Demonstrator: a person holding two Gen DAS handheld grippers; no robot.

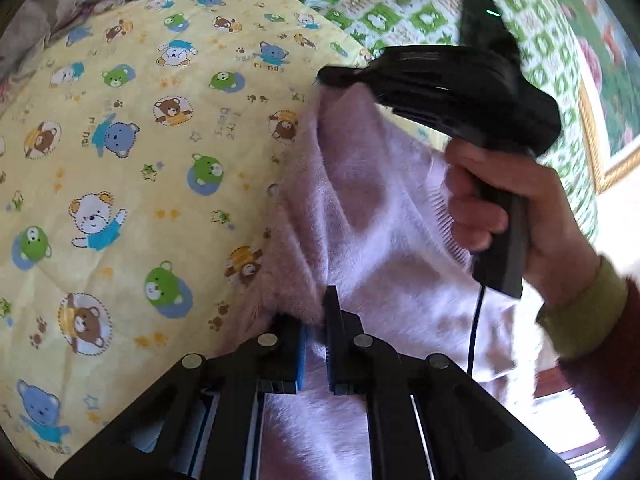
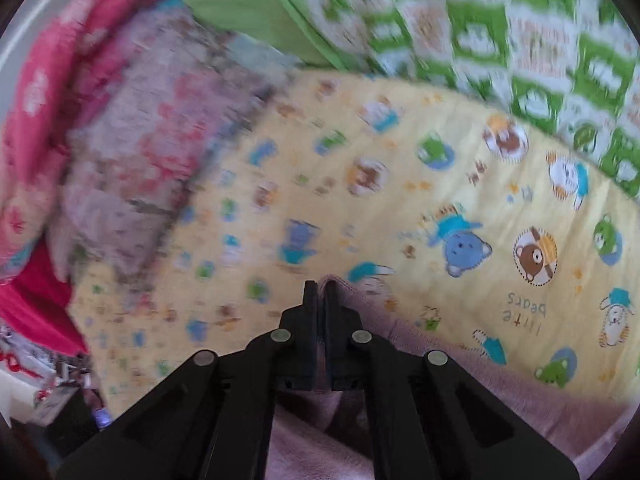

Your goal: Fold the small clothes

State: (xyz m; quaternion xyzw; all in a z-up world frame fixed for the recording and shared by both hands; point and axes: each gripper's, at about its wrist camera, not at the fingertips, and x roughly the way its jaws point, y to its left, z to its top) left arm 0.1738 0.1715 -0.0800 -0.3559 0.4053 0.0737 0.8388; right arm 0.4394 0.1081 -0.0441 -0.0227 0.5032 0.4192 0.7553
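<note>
Tools left [image 1: 316, 320] and right [image 2: 321, 300] each pinch the lilac garment [image 1: 360, 208] over a yellow bear-print quilt [image 1: 140, 140].

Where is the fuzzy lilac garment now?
The fuzzy lilac garment hangs over the yellow bear-print quilt, pinched by the left gripper and the right gripper.

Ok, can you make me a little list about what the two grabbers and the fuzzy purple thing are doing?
garment: fuzzy lilac top, lifted off the bedding
left gripper: shut on the garment's edge
right gripper: shut on another edge of it
hand: holding the right gripper's handle
underneath: yellow bear-print quilt
behind: green checked blanket
fold: not yet made
</note>
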